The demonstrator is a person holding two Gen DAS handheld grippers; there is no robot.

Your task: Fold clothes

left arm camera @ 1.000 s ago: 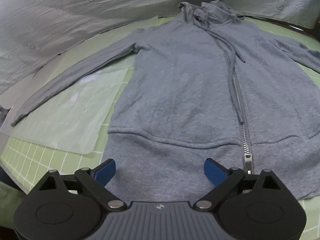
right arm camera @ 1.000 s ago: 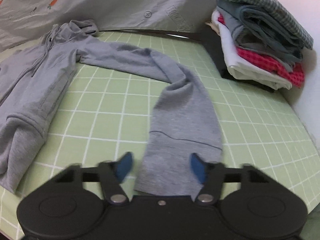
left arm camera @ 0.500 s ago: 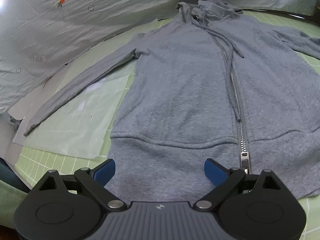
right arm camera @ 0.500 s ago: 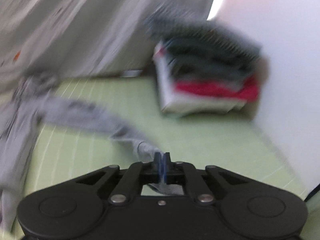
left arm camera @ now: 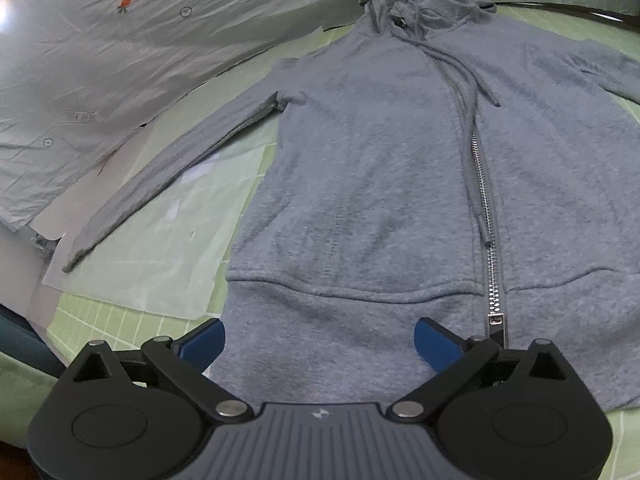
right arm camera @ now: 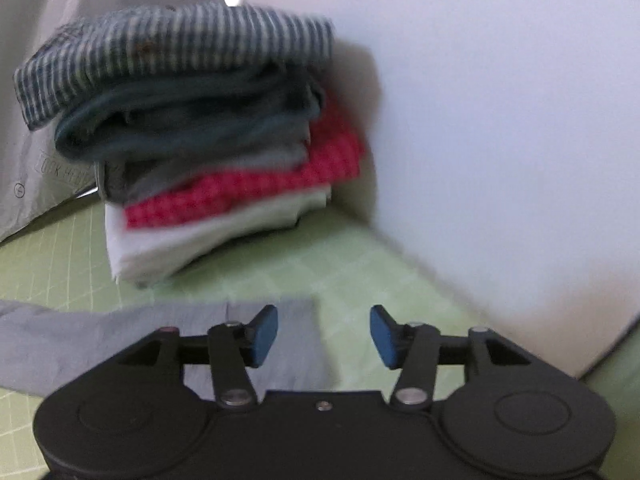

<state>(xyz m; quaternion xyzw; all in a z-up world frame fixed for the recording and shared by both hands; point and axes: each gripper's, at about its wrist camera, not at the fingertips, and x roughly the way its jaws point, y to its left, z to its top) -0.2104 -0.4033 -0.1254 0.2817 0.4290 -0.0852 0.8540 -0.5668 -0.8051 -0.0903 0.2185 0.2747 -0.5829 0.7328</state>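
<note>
Hoodie (left arm camera: 380, 184) flat; right gripper (right arm camera: 323, 334) just opening, seemingly off sleeve (right arm camera: 120, 340).

Boxed print on the pale sheet (right arm camera: 24, 152), left edge of right wrist view: "OOK HE…", partly legible. Same box in left wrist view, too blurred.

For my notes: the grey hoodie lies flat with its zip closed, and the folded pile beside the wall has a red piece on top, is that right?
Not quite. The hoodie does lie flat with its zip closed, but the right wrist view shows a blue-and-white striped piece on top of the pile; the red piece lies near the bottom.
</note>
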